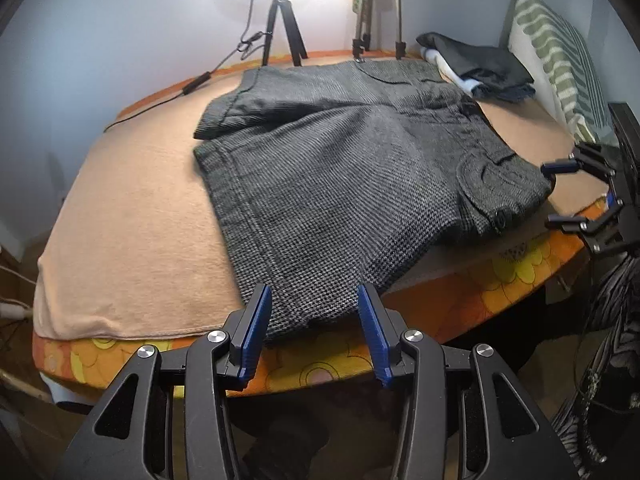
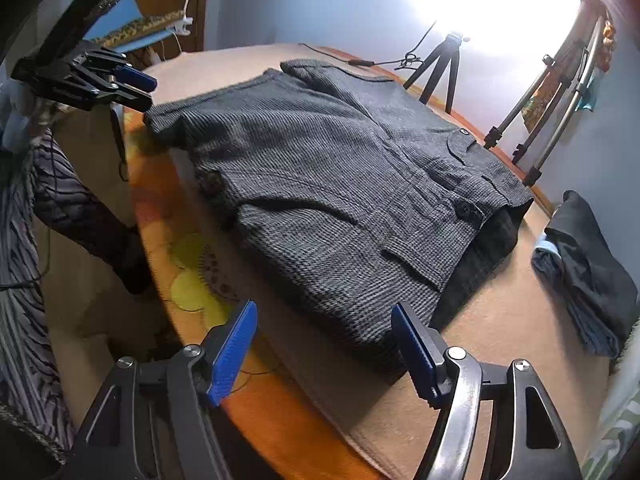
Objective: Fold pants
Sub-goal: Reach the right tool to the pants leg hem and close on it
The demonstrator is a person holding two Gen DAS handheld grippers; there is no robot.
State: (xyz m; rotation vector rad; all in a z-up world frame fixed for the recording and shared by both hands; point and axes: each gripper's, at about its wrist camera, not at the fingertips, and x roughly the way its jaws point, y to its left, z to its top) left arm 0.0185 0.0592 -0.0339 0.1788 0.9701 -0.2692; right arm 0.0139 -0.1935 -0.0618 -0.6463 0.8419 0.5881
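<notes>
Dark grey knit pants point(image 1: 352, 176) lie spread on a tan cloth over the table, waistband toward the right edge, leg hems toward the left. They also show in the right wrist view point(image 2: 344, 184). My left gripper point(image 1: 316, 304) is open, its blue pads either side of the near leg hem at the table's front edge. My right gripper point(image 2: 324, 320) is open and empty just in front of the waistband corner. It also shows in the left wrist view point(image 1: 560, 192) at the right edge, and the left gripper appears in the right wrist view point(image 2: 140, 86).
A tan cloth point(image 1: 132, 216) covers an orange flowered table point(image 1: 328, 364). Two tripods point(image 1: 284, 24) point(image 1: 380, 12) stand at the back. A pile of dark and blue clothes point(image 1: 480, 64) and a striped cushion point(image 1: 560, 56) lie at the back right. A cable point(image 1: 192, 84) runs along the back left.
</notes>
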